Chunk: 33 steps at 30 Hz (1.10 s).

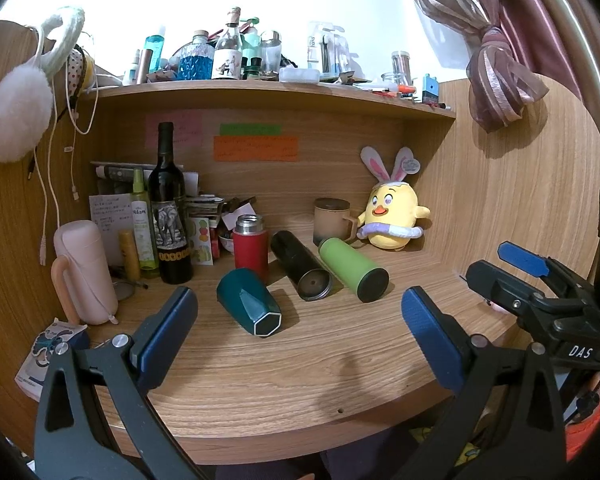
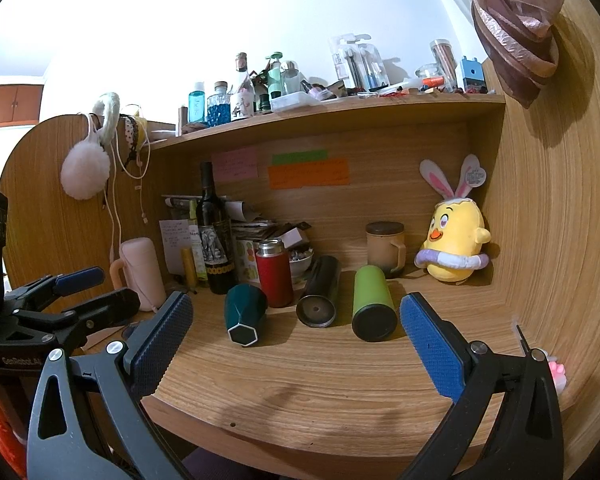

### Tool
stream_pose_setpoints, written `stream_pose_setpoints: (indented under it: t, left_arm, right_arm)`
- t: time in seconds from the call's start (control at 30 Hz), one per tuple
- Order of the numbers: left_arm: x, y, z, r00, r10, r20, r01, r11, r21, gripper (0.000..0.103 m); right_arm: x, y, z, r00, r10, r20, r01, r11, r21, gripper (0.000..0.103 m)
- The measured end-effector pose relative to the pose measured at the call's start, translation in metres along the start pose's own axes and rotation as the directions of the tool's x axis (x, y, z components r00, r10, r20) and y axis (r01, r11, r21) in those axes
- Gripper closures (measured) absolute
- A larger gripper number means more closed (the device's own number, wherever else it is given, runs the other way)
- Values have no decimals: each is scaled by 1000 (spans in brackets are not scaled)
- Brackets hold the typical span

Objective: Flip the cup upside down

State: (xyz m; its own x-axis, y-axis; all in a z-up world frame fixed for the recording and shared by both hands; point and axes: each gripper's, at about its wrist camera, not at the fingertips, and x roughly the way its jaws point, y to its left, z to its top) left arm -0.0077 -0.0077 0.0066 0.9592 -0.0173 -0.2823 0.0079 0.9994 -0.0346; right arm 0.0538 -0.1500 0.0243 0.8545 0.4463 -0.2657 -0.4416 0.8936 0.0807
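We count three cups lying on their sides mid-surface: teal faceted cup (image 1: 249, 306) (image 2: 245, 314) nearest the front edge, black tumbler (image 1: 300, 265) (image 2: 320, 292) beside it, green tumbler (image 1: 353, 269) (image 2: 373, 305) toward the right wall. One red flask (image 1: 251, 249) (image 2: 275, 276) stands upright just behind the teal cup. One lidded mug (image 1: 333, 220) (image 2: 385, 249) upright near the back, one plush chick (image 1: 394, 220) (image 2: 456, 248) in the back right corner, one wine bottle (image 1: 168, 208) (image 2: 215, 236) and one pink bottle (image 1: 85, 272) (image 2: 143, 272) at the left side. Left gripper (image 1: 300, 332) fingers spread wide, holding nothing, over the front edge; right gripper (image 2: 296, 336) same, fingers apart, empty. Both clear of the wood surface (image 1: 320, 360) (image 2: 320, 380)
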Motion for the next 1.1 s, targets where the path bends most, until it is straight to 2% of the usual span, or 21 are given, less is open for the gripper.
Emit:
stream_pose_setpoints:
  t: [1.1]
  left_arm:
    - [0,0,-1,1000,-1,1,1,1000,-3,0]
  right_arm:
    - [-2,-2,0,1000,-1,6,1,1000,-2,0]
